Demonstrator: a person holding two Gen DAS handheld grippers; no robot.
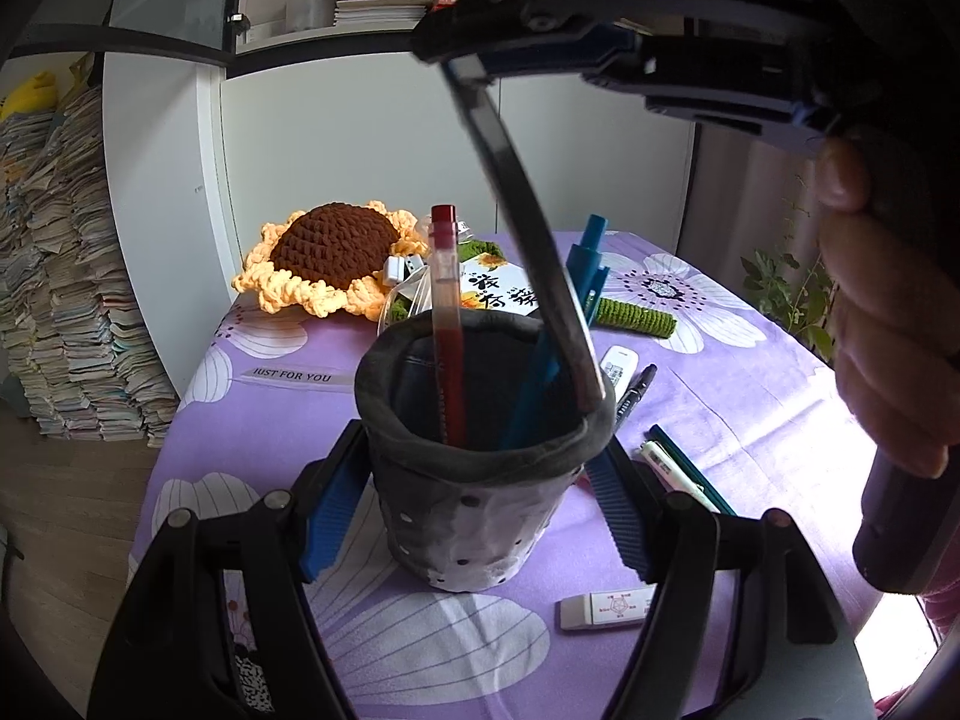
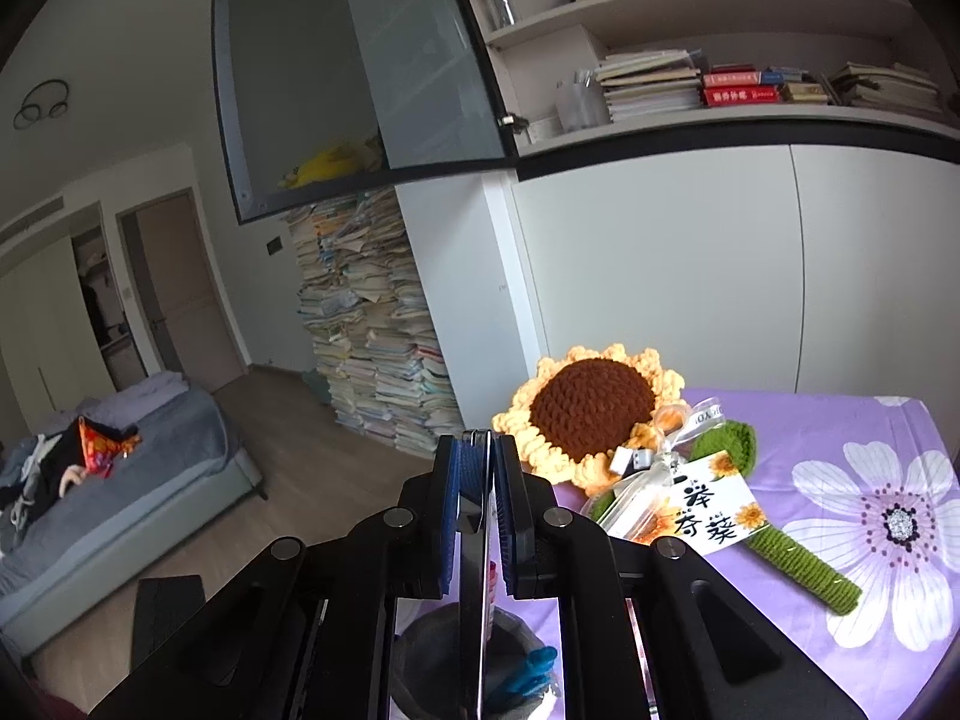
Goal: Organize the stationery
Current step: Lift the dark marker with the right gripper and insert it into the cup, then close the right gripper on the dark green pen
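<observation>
A dark fabric pen holder stands on the purple flowered cloth. My left gripper has a blue-padded finger on each side of it, shut on it. A red pen and a teal pen stand inside. My right gripper comes in from above, shut on a flat dark ruler whose lower end rests inside the holder's rim. In the right wrist view the gripper clamps the ruler above the holder.
On the cloth to the right lie a black marker, a white correction tape, a white pen, a teal pencil and an eraser. A crocheted sunflower with a card lies at the back.
</observation>
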